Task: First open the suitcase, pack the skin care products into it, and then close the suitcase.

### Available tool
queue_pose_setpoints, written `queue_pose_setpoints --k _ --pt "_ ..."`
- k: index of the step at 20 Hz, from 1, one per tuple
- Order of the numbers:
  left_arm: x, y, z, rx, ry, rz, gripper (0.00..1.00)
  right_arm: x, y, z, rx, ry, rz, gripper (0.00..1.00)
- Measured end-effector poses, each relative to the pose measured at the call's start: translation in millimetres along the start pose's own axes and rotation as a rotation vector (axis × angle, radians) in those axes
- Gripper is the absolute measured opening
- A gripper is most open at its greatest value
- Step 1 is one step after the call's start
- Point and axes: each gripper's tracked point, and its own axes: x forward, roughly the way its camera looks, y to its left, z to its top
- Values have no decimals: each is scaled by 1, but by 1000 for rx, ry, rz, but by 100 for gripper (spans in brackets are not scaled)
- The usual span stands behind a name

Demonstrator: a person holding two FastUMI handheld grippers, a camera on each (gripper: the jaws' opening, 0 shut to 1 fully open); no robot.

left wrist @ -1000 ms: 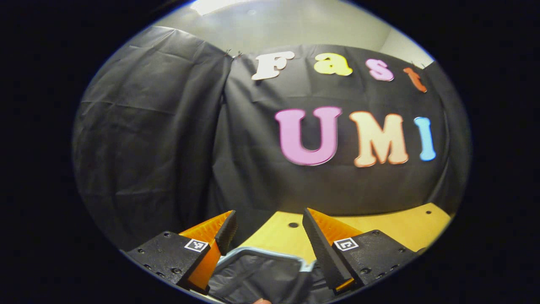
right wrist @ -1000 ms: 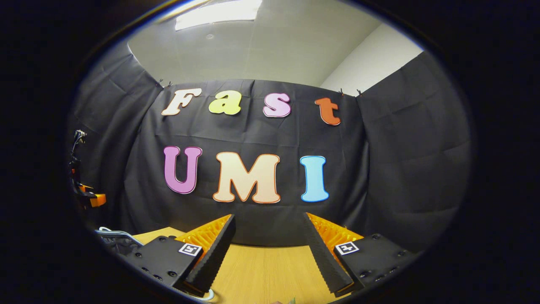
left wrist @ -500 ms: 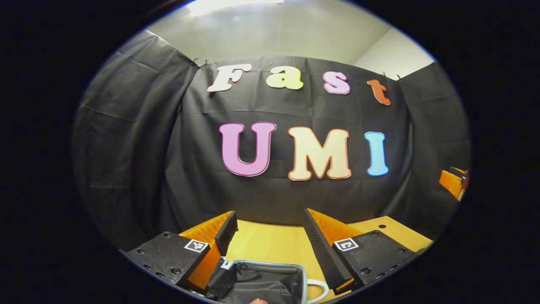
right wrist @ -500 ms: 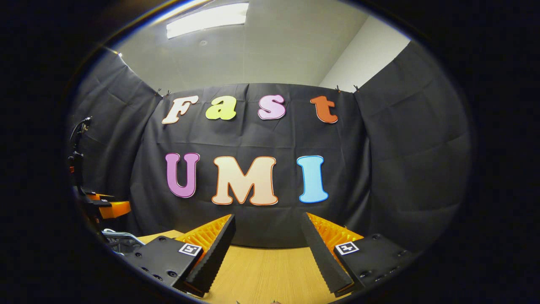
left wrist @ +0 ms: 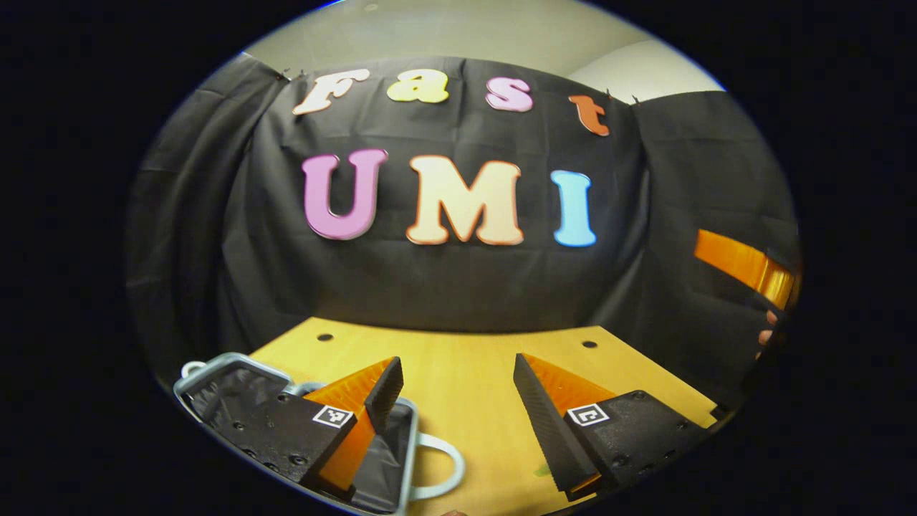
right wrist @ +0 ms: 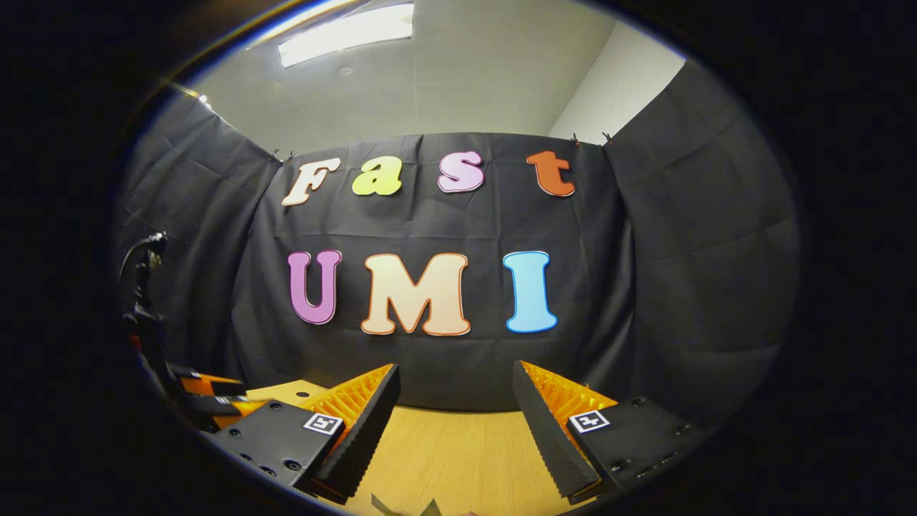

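In the left gripper view the suitcase (left wrist: 215,380) lies open at the lower left of the wooden table (left wrist: 458,365), a grey-rimmed shell with dark lining and a pale handle loop (left wrist: 448,466). My left gripper (left wrist: 458,398) is open above the table, its left finger over the suitcase's right rim, nothing between the fingers. At the far right edge is my right gripper (left wrist: 745,269) with a hand behind it. In the right gripper view my right gripper (right wrist: 455,408) is open and empty above the table (right wrist: 458,451); my left gripper (right wrist: 204,390) is low at the left edge.
The black cloth wall closes the back and both sides of the table. Two small holes (left wrist: 324,336) mark the tabletop near its far edge. A small greenish scrap (left wrist: 542,471) lies by the left gripper's right finger. Pale tips of something (right wrist: 405,507) peek in at the right gripper view's bottom.
My left gripper has swung right and tilted down, so the suitcase slid from between its fingers to the lower left. The right gripper stayed nearly still and open.
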Motion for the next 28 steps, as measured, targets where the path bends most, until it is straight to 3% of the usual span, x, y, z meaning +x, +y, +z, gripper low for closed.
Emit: queue_pose_setpoints --k 6,11,17,18,22,28 --pt "16 -66 -79 -18 116 -88 93 -11 -6 -32 -12 45 41 98" --pt "18 -90 -135 -15 196 -122 89 -23 -12 -48 -57 84 57 100" --pt "25 -97 -209 -24 332 -122 55 -34 -13 -72 -95 127 66 98" --pt "26 -97 -216 -17 345 -118 45 -35 -12 -78 -100 140 68 98" --pt "30 -100 -223 -13 361 -141 19 -42 -13 -100 -100 183 74 98" --pt "19 -81 -178 8 345 -113 15 -49 -9 -154 -61 275 86 100"
